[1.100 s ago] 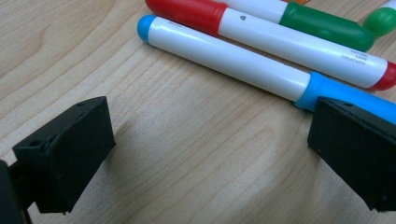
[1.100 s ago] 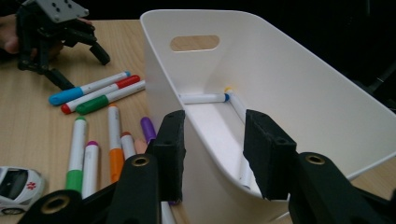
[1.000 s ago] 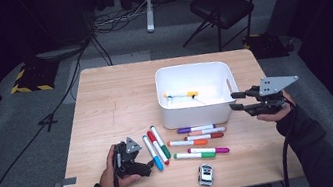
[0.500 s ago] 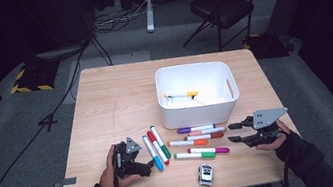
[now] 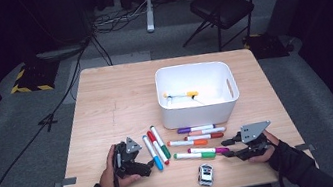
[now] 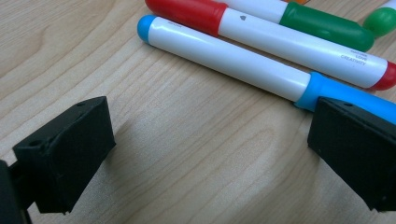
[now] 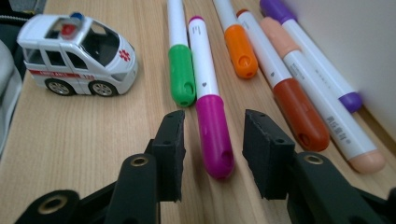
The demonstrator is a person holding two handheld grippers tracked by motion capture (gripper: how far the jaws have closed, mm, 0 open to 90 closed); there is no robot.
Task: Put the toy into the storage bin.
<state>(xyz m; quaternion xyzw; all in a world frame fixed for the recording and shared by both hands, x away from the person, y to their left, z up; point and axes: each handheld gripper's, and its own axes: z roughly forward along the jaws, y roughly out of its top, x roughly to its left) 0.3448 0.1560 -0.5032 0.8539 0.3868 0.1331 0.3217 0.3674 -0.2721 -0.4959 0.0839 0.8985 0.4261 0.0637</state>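
On the table, near edge: magenta marker (image 7: 212,122) lies between the right gripper (image 7: 214,140)'s fingers (image 7: 170,140), cap end toward the camera; a green marker (image 7: 181,77) lies touching or just beside it on one side.
Right gripper state: fingers have just been closing, yet a gap shows on both sides of the magenta cap, so nothing is clamped.
Left gripper state: left gripper (image 6: 205,140) spread wide and released, resting low by the blue marker (image 6: 233,58), whose cap meets one finger (image 6: 350,140).
Risk, neighbour: the finger next to the green marker could nudge it or pinch both, since the two lie so close.
Risk, roll: a round, smooth cap may squirt out if the fingers close off-centre.
Risk, end grip: held by the cap alone, the long body could droop.
Risk, bystander: toy ambulance (image 7: 77,49) stands near; a sideways sweep could knock it.
Likely destination: white bin (image 5: 195,94), well apart.
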